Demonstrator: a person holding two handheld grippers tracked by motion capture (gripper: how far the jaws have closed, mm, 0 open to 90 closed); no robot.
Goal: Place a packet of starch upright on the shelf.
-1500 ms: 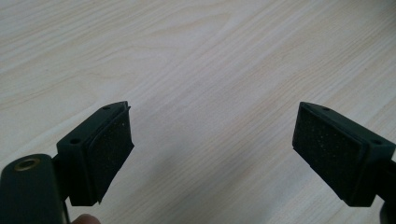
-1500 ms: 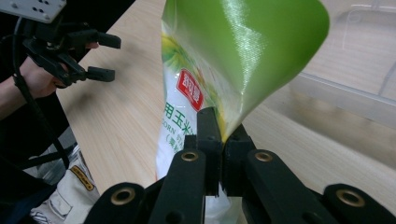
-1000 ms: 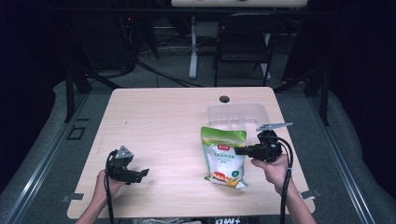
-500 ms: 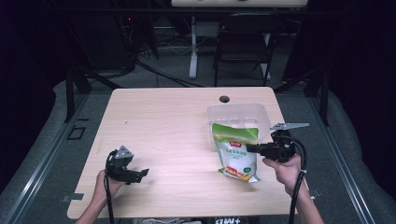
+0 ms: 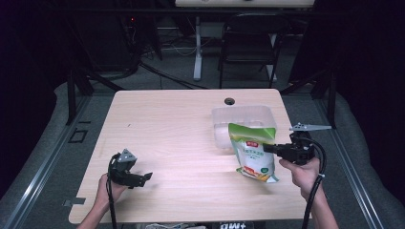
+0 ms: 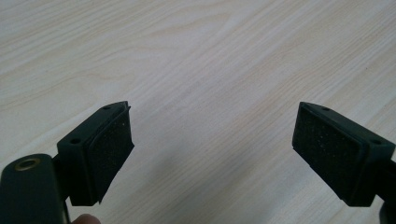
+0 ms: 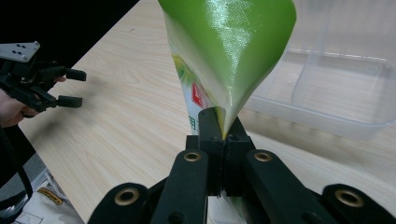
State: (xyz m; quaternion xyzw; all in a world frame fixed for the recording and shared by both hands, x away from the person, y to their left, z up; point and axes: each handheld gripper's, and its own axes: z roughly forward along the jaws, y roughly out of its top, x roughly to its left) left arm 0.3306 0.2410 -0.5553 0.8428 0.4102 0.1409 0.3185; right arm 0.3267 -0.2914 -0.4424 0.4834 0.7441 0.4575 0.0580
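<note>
Wooden and pale, the counter (image 5: 181, 133) is carrying everything. On the left, the left gripper (image 5: 143, 177) is resting low near the counter's front edge, and its fingers (image 6: 109, 149) are standing wide apart with nothing between them. It is probably waiting there so it is out of the way.

Toward the right, one clear plastic box (image 5: 243, 124) is sitting open on the counter, likely so something can go into it. Just in front of it, one green snack bag (image 5: 255, 152) is hanging up off the wood. The right gripper (image 5: 270, 148) is pinching the bag by its side edge, and its fingers (image 7: 210, 126) are squeezing tight on that thin seam. Holding the edge is letting the bag hang freely, so it can be carried over the box.

Counting up: two grippers, one bag, one box, one counter.
</note>
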